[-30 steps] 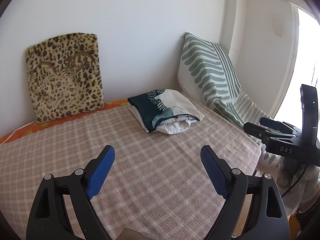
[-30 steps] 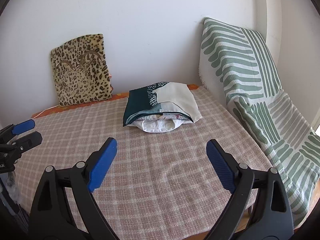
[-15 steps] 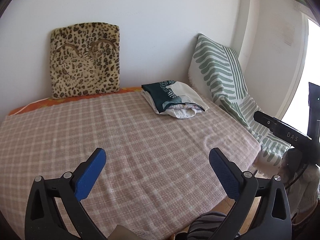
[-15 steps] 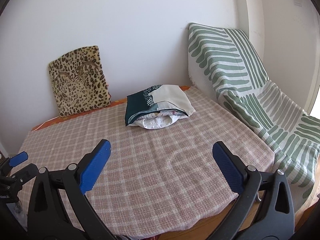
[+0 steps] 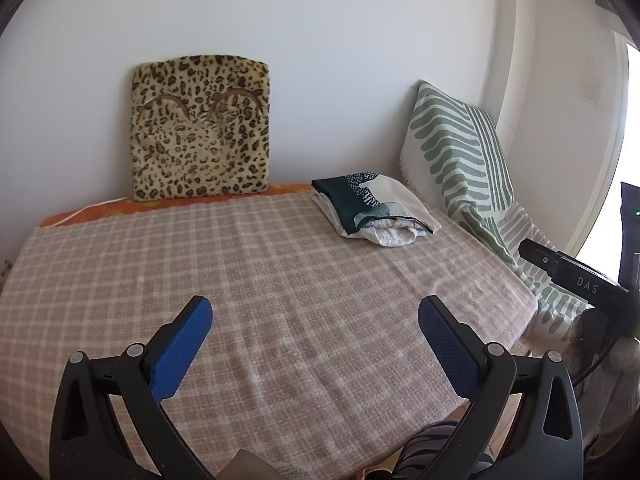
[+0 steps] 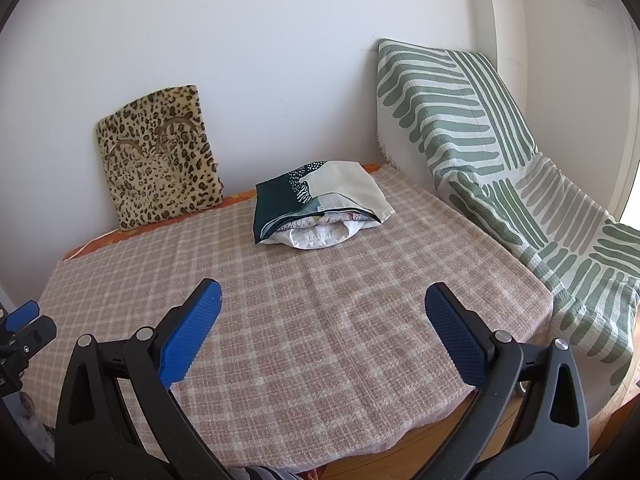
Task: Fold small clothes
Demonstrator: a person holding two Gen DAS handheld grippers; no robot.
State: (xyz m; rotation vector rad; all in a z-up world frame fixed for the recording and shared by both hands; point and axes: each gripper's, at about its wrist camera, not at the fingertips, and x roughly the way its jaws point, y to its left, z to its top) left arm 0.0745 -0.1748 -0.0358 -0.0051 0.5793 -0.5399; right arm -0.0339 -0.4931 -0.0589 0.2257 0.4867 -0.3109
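A small stack of folded clothes lies at the far right of the checked pink tablecloth; a dark green and cream patterned piece is on top, white pieces under it. My left gripper hangs open over the near part of the cloth, nothing between its blue pads. My right gripper is open too and empty, well short of the stack. The right gripper's black body shows at the right edge of the left wrist view, and the left gripper's tip at the left edge of the right wrist view.
A leopard-print cushion leans on the white wall at the back. A green-striped throw covers a seat to the right of the table. An orange underlay peeks out along the back edge. A striped sleeve shows below.
Both grippers have drawn back from the stack toward the table's near edge, so more of the cloth shows. Both pairs of jaws have spread slightly wider. The stack has not moved.
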